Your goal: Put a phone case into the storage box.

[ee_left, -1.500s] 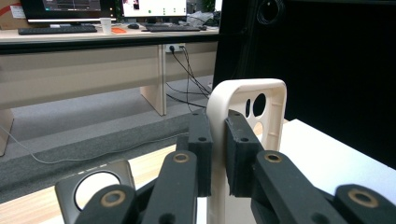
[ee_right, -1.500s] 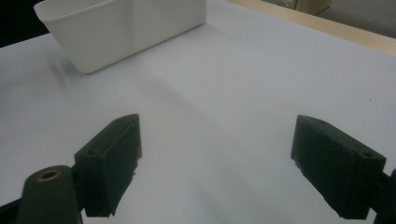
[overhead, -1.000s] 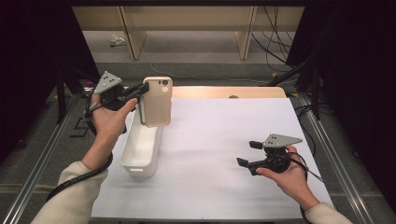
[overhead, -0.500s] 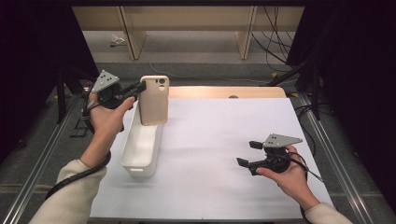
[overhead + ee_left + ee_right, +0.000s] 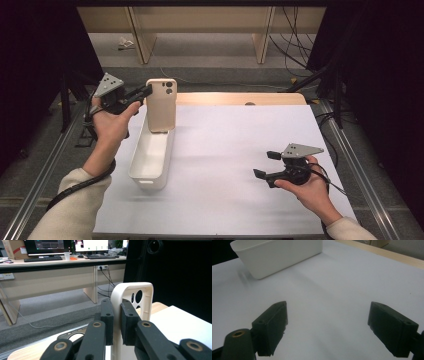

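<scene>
Phone case held upright, lower end in white bin's far end, clamped at its edge by left gripper. Right gripper spread apart over white-covered surface. Wooden desk legs and cables seen beyond.

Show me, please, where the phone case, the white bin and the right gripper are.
phone case (image 5: 161, 107): high view, middle of its beige back.
white bin (image 5: 140, 180): high view, near end wall.
right gripper (image 5: 266, 164): high view, midway between its open jaws.
</scene>
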`<control>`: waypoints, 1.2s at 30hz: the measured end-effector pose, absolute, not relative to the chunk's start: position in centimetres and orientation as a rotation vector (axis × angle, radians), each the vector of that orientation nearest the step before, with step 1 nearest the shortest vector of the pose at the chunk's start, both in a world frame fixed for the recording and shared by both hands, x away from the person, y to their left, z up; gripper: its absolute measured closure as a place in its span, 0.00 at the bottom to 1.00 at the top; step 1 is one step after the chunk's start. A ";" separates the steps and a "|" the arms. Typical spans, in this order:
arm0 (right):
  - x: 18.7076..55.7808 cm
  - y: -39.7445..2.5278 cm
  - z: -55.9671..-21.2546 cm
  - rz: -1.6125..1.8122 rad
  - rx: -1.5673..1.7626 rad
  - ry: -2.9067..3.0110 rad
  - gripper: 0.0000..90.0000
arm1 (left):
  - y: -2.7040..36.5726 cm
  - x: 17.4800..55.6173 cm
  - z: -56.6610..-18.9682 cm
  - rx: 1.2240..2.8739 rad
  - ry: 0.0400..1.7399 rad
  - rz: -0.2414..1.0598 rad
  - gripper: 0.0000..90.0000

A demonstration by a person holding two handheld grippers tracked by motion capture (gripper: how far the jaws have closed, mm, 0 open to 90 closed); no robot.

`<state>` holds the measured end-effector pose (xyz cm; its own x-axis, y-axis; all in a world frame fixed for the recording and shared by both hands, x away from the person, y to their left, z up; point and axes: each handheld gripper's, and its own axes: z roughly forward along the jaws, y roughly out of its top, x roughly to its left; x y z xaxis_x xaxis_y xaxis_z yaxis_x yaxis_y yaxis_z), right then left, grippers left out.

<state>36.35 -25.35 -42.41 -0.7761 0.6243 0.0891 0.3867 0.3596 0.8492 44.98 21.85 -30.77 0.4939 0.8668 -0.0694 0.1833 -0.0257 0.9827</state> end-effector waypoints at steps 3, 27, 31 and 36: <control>36.3 -25.4 -42.4 1.380 0.904 2.373 0.19 | 22.0 45.1 -30.8 1.528 0.951 0.709 0.91; 36.4 -25.4 -42.4 1.383 0.904 2.372 0.19 | 23.2 46.4 -31.2 1.531 0.974 0.733 0.91; 36.4 -25.4 -42.4 1.383 0.903 2.372 0.19 | 23.3 46.6 -31.3 1.533 0.974 0.739 0.91; 36.4 -25.4 -42.4 1.383 0.903 2.373 0.19 | 23.4 47.0 -31.4 1.532 0.976 0.740 0.91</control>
<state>36.36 -25.36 -42.42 -0.7767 0.6234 0.0906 0.3860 0.3572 0.8505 47.01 23.40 -31.39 0.4614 0.8856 -0.0530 0.1878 -0.0391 0.9814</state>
